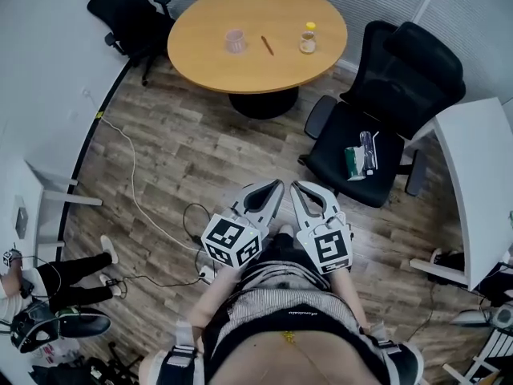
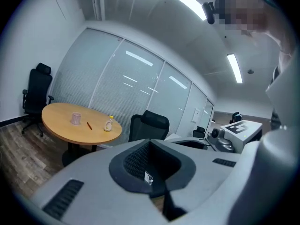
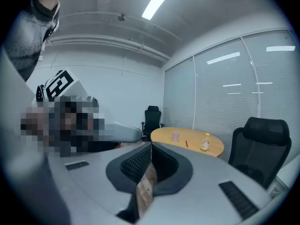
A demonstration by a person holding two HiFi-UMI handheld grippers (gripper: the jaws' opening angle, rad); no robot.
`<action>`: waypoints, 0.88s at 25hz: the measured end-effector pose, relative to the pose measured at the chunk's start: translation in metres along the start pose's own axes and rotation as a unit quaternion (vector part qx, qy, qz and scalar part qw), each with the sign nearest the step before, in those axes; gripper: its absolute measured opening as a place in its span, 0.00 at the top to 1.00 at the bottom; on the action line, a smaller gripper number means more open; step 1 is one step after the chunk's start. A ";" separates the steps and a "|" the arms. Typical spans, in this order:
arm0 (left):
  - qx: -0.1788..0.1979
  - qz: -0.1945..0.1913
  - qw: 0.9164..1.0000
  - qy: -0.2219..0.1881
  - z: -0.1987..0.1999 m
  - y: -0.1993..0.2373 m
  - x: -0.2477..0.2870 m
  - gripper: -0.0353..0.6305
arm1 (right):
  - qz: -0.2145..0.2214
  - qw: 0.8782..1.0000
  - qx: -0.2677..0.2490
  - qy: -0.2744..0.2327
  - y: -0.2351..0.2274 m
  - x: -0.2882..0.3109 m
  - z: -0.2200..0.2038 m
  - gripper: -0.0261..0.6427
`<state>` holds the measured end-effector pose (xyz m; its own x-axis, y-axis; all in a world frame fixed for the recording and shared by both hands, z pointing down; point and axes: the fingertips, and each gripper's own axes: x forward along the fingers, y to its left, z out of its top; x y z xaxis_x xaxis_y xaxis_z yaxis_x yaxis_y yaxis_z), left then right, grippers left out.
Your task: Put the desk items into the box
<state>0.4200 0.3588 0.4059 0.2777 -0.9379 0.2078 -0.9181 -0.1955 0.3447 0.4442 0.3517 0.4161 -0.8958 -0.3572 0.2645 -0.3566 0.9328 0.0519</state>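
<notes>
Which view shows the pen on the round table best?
Head view: it looks down on the pen, which stands out against the table between the cup and the bottle. Both gripper views catch it side-on and far off, as only a thin reddish streak.

Round wooden table [image 1: 264,72] and black chairs [image 1: 410,69] on plank floor [image 1: 184,152]

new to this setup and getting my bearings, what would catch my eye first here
The round wooden table at the top of the head view draws the eye, with a pink cup, a pencil and a yellow-capped bottle on it. Close to the person, the left gripper and right gripper sit side by side, fingers shut and empty.
</notes>
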 end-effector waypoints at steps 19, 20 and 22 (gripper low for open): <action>0.021 -0.028 0.999 -0.003 0.047 0.123 0.013 0.92 | -0.001 1.000 -0.018 0.008 -0.003 0.137 0.037 0.93; 0.019 -0.027 0.999 -0.006 0.051 0.133 0.014 0.92 | -0.001 1.000 -0.022 0.009 -0.004 0.148 0.040 0.93; 0.012 -0.025 1.000 -0.011 0.058 0.151 0.015 0.92 | 0.000 1.000 -0.026 0.009 -0.004 0.167 0.046 0.93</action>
<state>0.2689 0.2989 0.4080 0.3172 -0.9327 0.1717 -0.9099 -0.2482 0.3324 0.2840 0.2860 0.4160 -0.8910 -0.3559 0.2818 -0.3411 0.9345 0.1017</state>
